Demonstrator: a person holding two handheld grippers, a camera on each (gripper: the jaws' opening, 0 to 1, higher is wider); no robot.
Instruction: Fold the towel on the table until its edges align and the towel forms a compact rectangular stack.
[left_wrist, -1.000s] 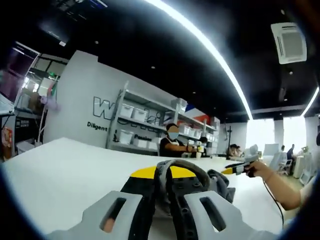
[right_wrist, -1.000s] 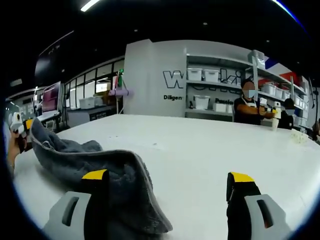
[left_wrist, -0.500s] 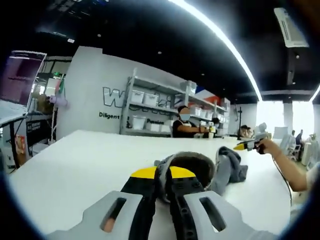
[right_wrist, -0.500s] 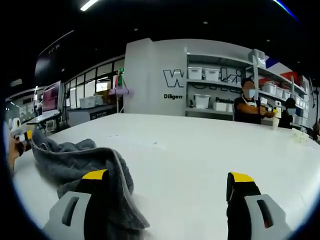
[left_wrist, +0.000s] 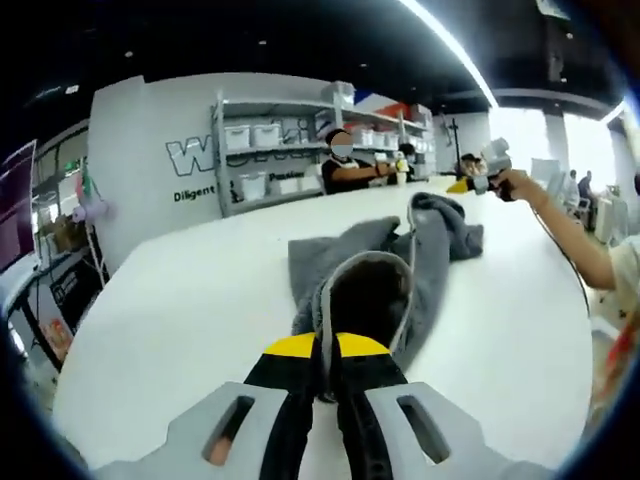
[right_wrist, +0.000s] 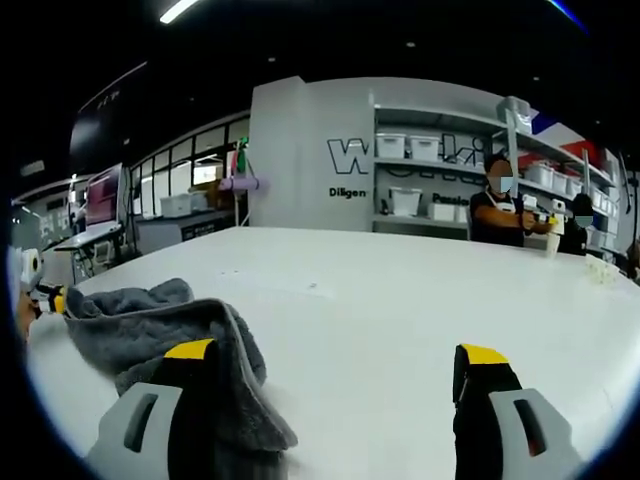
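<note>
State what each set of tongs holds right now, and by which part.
The left tongs are shut on the grey towel, pinching a hemmed edge of it. The right tongs stand open and hold nothing; the towel drapes over one jaw.

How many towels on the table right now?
1. A single grey towel lies bunched on the white table; the left gripper is shut on one edge, and the open right gripper sits at the other end.

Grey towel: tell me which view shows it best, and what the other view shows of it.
The left gripper view: the grey towel stretches across the table from the left gripper, shut on its edge. The right gripper view has a bunched part behind one of the right gripper's open fingers.
</note>
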